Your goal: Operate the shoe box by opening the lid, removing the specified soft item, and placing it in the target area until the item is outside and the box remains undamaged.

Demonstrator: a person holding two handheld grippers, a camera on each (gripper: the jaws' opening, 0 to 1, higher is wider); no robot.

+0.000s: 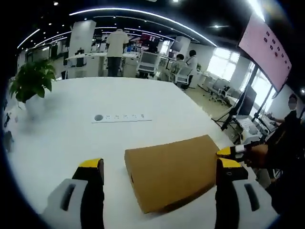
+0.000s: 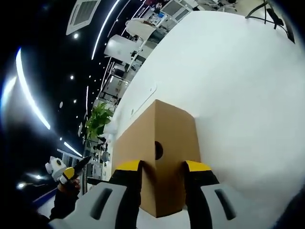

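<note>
The brown cardboard shoe box (image 1: 171,171) lies flat on the white tabletop (image 1: 119,138) with its lid down, near the tabletop's edge. In the left gripper view it sits between and just ahead of the left hand-held gripper (image 1: 159,174), whose 2 yellow-tipped jaws stand wide apart, clear of the box on either side. At the box's far right corner the right hand-held gripper (image 1: 233,151) comes in, a person's hand around it. In the right gripper view the shoe box (image 2: 159,157) shows its end wall with a round finger hole (image 2: 158,150), and the right hand-held gripper (image 2: 162,168) has its 2 jaws set against that end, 1 on each side; whether they actually press the cardboard I cannot tell. Farther along the tabletop lies a white power strip (image 1: 121,117), and a potted green plant (image 1: 32,81) stands near the left edge. Beyond are office desks and several people.
</note>
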